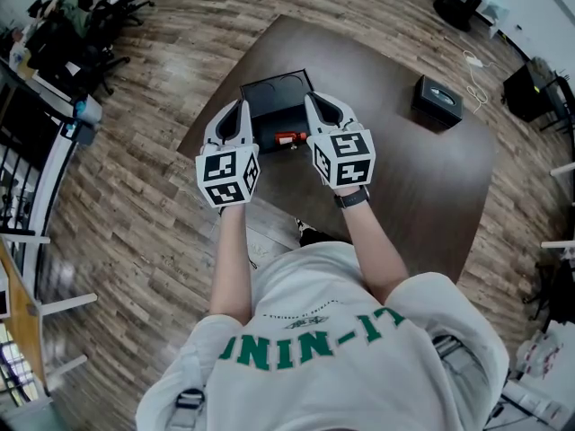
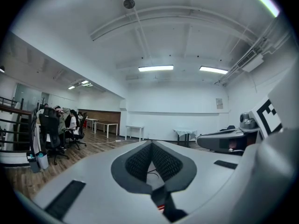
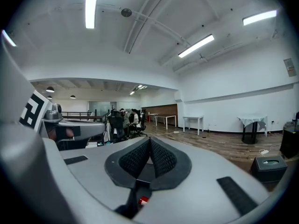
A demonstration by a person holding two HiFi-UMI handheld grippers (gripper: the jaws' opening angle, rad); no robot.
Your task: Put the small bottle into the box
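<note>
The small bottle (image 1: 288,138), red with a pale end, lies on the dark table (image 1: 404,178) just in front of the open black box (image 1: 274,92). Both grippers point away from me, one on each side of the bottle and above it. My left gripper (image 1: 242,108) is shut, its ribbed pads meeting with nothing between them (image 2: 151,146). My right gripper (image 1: 312,101) is shut and empty too (image 3: 150,141). A sliver of the bottle shows below the jaws in the left gripper view (image 2: 161,207) and in the right gripper view (image 3: 143,200).
A second, closed black box (image 1: 437,97) stands at the table's far right, also visible in the right gripper view (image 3: 268,167). Office chairs and people (image 1: 72,25) are at the far left, a railing (image 1: 22,169) along the left, and bags (image 1: 530,83) on the wooden floor at right.
</note>
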